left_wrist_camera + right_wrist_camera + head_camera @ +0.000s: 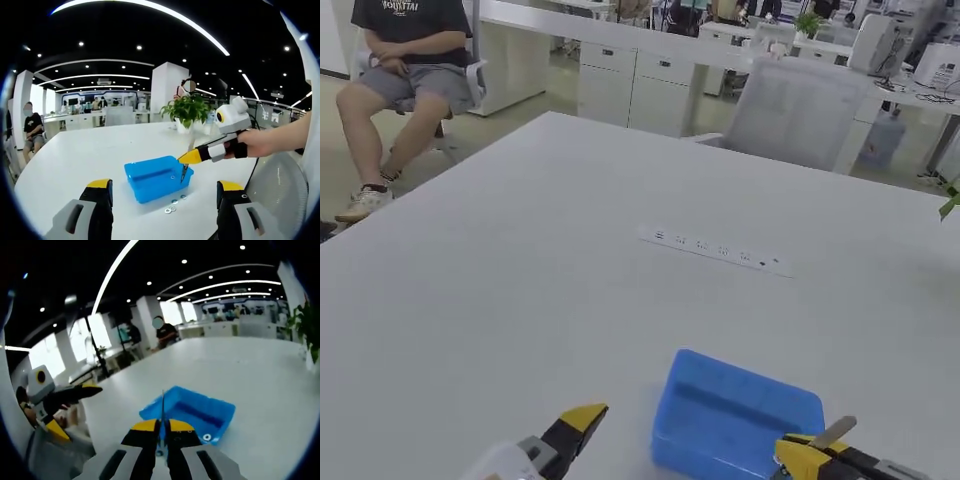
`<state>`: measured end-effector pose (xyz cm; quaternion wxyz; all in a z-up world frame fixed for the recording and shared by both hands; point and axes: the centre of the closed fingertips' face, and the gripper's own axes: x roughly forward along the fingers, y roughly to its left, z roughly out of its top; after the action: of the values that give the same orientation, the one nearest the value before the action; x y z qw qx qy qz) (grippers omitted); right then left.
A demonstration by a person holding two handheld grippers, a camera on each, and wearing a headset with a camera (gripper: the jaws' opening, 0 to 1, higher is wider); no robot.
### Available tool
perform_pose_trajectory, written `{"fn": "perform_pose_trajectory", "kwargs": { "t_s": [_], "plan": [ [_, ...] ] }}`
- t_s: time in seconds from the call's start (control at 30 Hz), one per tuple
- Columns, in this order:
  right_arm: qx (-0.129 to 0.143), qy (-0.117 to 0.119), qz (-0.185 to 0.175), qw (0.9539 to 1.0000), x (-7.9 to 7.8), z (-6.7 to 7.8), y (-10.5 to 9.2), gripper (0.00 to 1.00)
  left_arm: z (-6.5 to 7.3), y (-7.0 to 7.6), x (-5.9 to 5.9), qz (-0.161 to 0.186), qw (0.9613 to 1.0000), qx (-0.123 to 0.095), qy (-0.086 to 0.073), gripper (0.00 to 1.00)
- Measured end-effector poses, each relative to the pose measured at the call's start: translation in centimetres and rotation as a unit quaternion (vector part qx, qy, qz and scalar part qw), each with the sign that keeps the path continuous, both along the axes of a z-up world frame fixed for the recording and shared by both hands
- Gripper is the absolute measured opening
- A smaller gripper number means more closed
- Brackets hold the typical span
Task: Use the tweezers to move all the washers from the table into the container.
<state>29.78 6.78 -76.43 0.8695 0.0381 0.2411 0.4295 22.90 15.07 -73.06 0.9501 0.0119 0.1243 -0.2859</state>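
Three small washers (172, 205) lie loose on the white worktop (75, 155), just beside the near wall of a blue container (150, 177). What looks like a fourth rests at one of the container's corners. A pair of tweezers (184, 172), clenched between the jaws of the right gripper (189, 158), points down at the container's edge close to the loose washers. Whether its tips hold one cannot be told. The left gripper (165, 184) hangs facing the container, its jaws spread wide and empty.

The step in hand appears to be a pick or a drop at the container's lip. It would go best with the tips brought low to the worktop, one washer pinched by its rim at a time and lifted clear of the wall before release.

A power strip (715, 248) lies farther back on the worktop. A seated person's dark shirt (410, 20) carries print too small to read, and no other writing is legible.
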Motion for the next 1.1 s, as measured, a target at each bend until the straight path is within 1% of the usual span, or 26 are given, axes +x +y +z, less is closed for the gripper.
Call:
{"fn": "perform_pose_trajectory", "kwargs": {
  "t_s": [0.1,0.17,0.4,0.47,0.53,0.57,0.6,0.63,0.73,0.8,0.9,1.03,1.07,1.1],
  "plan": [
    [-0.001,0.007,-0.001,1.0000,-0.3,-0.7,0.0,0.03,0.0,0.0,0.0,0.001,1.0000,0.000,0.001,0.87],
    [-0.007,0.012,0.002,0.9999,-0.5,-1.3,-0.1,0.03,0.0,0.0,0.0,0.000,1.0000,0.000,0.002,0.87],
    [-0.017,0.018,0.005,0.9997,-0.9,-2.8,0.0,0.03,-0.2,-0.2,-0.1,-0.005,1.0000,0.005,0.005,0.86],
    [-0.021,0.016,0.005,0.9996,-0.9,-3.1,0.2,0.03,-0.3,-0.2,-0.1,-0.005,1.0000,0.005,0.005,0.86],
    [-0.033,0.012,0.000,0.9994,-0.9,-3.5,0.1,0.04,-0.3,-0.1,-0.1,-0.005,0.9999,0.006,0.007,0.86],
    [-0.043,0.005,-0.004,0.9991,-0.9,-3.7,-0.1,0.04,-0.3,-0.1,-0.1,-0.005,0.9999,0.007,0.007,0.86],
    [-0.045,0.002,-0.004,0.9990,-0.9,-3.7,-0.1,0.04,-0.3,-0.1,-0.1,-0.005,0.9999,0.007,0.007,0.86],
    [-0.052,-0.005,-0.013,0.9986,-0.8,-3.8,-0.3,0.04,-0.3,-0.1,-0.1,-0.005,0.9999,0.008,0.007,0.86],
    [-0.046,0.003,-0.016,0.9988,-0.8,-4.1,-0.3,0.04,-0.4,0.0,-0.1,-0.003,0.9999,0.010,0.008,0.86],
    [-0.039,0.009,-0.011,0.9991,-1.1,-4.1,0.1,0.04,-0.4,0.0,0.0,-0.002,0.9999,0.009,0.007,0.86],
    [-0.054,0.000,-0.009,0.9985,-1.0,-4.4,0.0,0.04,-0.5,0.0,0.0,-0.002,0.9999,0.011,0.009,0.86],
    [-0.059,0.001,-0.002,0.9983,-1.2,-4.6,0.3,0.04,-0.6,0.1,-0.1,-0.003,0.9999,0.013,0.009,0.86],
    [-0.055,-0.002,0.000,0.9985,-1.2,-4.5,0.3,0.04,-0.6,0.1,-0.1,-0.003,0.9999,0.013,0.010,0.85],
    [-0.055,0.002,0.000,0.9985,-1.3,-4.6,0.3,0.04,-0.6,0.1,-0.1,-0.003,0.9999,0.013,0.010,0.85]
  ]
}}
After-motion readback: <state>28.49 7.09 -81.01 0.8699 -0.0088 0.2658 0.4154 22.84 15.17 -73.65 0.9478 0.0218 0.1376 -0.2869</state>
